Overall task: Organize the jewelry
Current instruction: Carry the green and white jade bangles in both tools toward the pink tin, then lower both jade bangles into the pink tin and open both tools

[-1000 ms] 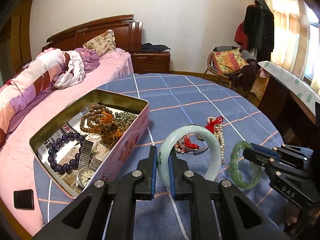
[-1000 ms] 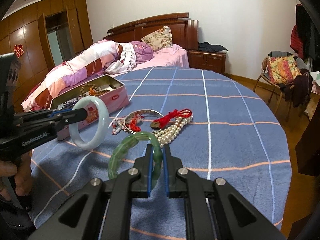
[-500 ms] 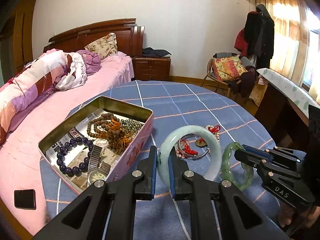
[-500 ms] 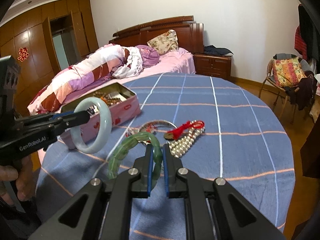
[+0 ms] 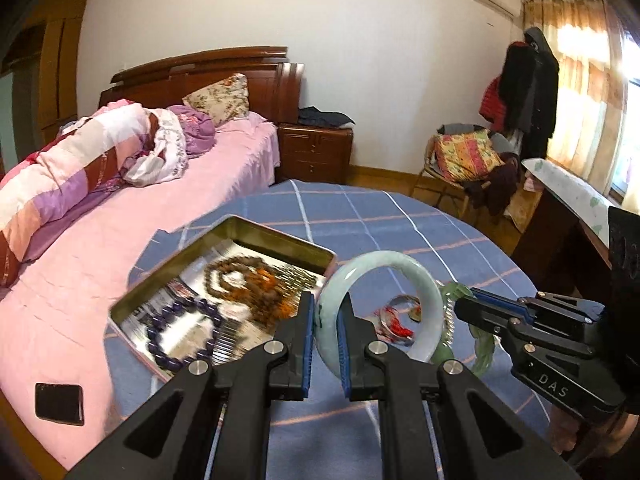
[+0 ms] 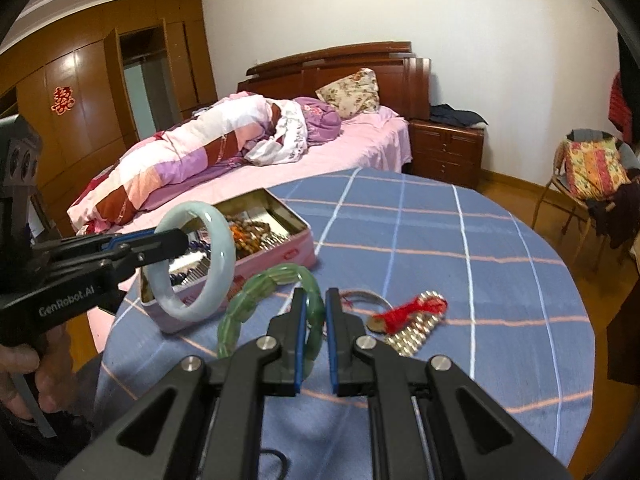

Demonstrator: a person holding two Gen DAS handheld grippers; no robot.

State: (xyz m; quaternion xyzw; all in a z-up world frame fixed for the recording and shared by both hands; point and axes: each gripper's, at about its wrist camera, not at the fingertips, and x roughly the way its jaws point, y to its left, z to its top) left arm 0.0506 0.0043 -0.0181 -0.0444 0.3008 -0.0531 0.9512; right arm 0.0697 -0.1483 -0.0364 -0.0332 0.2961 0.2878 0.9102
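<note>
My left gripper is shut on a pale jade bangle, held upright in the air above the table. The same pale jade bangle shows in the right wrist view, beside the tin. My right gripper is shut on a darker green carved bangle, also lifted; the green bangle peeks out behind the pale one. An open pink tin holds bead strings, a purple bead bracelet and a watch band. On the cloth lie a pearl string with a red tassel and a silver bangle.
The round table wears a blue checked cloth. A pink bed runs along its left side, with a dark phone on it. A chair with cushions and a nightstand stand beyond. A hand grips the left tool.
Both grippers have risen with their bangles and drawn back from the table; the tin and loose jewellery now sit lower and farther. Neither grip changed.
</note>
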